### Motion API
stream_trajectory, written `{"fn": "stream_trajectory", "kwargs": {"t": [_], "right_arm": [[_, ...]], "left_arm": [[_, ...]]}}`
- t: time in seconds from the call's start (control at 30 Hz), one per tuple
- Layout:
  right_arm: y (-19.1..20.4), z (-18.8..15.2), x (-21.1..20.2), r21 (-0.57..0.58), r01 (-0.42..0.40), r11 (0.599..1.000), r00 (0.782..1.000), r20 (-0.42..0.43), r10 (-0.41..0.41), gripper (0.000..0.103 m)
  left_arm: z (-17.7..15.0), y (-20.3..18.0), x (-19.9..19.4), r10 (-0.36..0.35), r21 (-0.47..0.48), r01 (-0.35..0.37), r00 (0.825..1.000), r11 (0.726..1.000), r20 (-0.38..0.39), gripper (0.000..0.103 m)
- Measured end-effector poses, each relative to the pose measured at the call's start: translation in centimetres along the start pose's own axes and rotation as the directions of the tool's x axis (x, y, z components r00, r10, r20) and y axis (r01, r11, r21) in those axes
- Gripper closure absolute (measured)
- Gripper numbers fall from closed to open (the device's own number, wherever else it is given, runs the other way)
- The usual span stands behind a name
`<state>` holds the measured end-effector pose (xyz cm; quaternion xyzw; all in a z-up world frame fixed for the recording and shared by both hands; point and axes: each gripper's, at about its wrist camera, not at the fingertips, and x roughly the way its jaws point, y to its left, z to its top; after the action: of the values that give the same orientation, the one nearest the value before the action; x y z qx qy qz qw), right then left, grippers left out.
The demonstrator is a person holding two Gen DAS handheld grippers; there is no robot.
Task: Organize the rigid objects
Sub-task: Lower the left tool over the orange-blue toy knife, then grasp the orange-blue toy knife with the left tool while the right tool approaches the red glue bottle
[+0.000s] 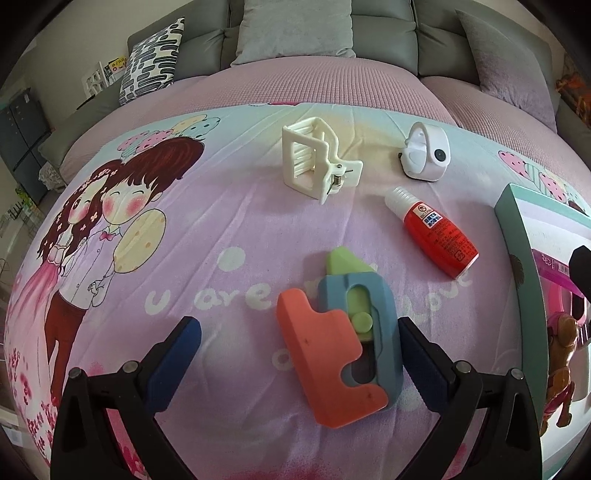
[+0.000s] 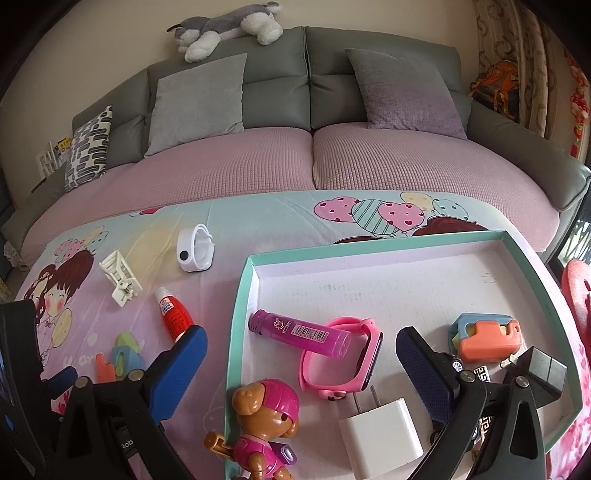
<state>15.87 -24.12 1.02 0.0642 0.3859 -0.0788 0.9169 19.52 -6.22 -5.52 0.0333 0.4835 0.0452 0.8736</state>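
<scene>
My left gripper [image 1: 299, 339] is open and low over the printed cloth. A blue, orange and green toy cutter [image 1: 343, 339] lies between its fingers, against the right pad [image 1: 417, 354]. Beyond lie a red glue bottle [image 1: 439, 232], a cream hair claw [image 1: 314, 158] and a white round gadget [image 1: 424, 151]. My right gripper [image 2: 301, 354] is open and empty above the teal-rimmed tray [image 2: 240, 295]. The tray holds a purple tube [image 2: 299, 332], a pink watch [image 2: 343, 362], a white charger [image 2: 380, 432], a toy dog [image 2: 262, 417] and a second toy cutter [image 2: 487, 336].
A grey sofa [image 2: 306, 74] with cushions and a pink seat cover runs behind the cloth. A plush husky [image 2: 225, 26] lies on its back. A dark cube [image 2: 546, 373] sits at the tray's right side. The tray edge [image 1: 517, 236] stands right of the left gripper.
</scene>
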Motion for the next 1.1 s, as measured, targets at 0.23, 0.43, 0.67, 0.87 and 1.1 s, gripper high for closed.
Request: {"fn": "stream_trajectory", "kwargs": {"t": [0.23,0.43,0.67,0.87,1.1], "right_arm": [[-0.4,-0.2,0.1,0.007,0.009,1.0,1.0,-0.006,-0.009,0.0],[-0.3,-0.2,0.1,0.0,0.013,1.0,1.0,-0.01,-0.013,0.0],[0.3,-0.4,0.4,-0.022,0.02,1.0,1.0,-0.02,-0.021,0.0],[1.0,-0.5,0.4,-0.038,0.009,0.999,1.0,-0.023,-0.01,0.0],[1.8,-0.2,0.3,-0.034,-0.035,0.999,0.999,-0.027,0.034,0.0]], "left_arm": [[0.1,0.8,-0.1,-0.052,-0.004,0.052,0.999,0.999,-0.011,0.02],[0.2,0.9,-0.4,-0.08,-0.001,0.08,0.997,0.997,-0.008,0.041],[0.3,1.6,-0.3,-0.104,-0.026,0.103,0.995,0.994,-0.003,0.041],[0.8,3.0,0.2,-0.079,-0.061,0.079,0.997,0.995,0.009,0.041],[1.3,5.5,0.8,-0.045,-0.137,0.047,0.999,0.989,0.016,0.041]]}}
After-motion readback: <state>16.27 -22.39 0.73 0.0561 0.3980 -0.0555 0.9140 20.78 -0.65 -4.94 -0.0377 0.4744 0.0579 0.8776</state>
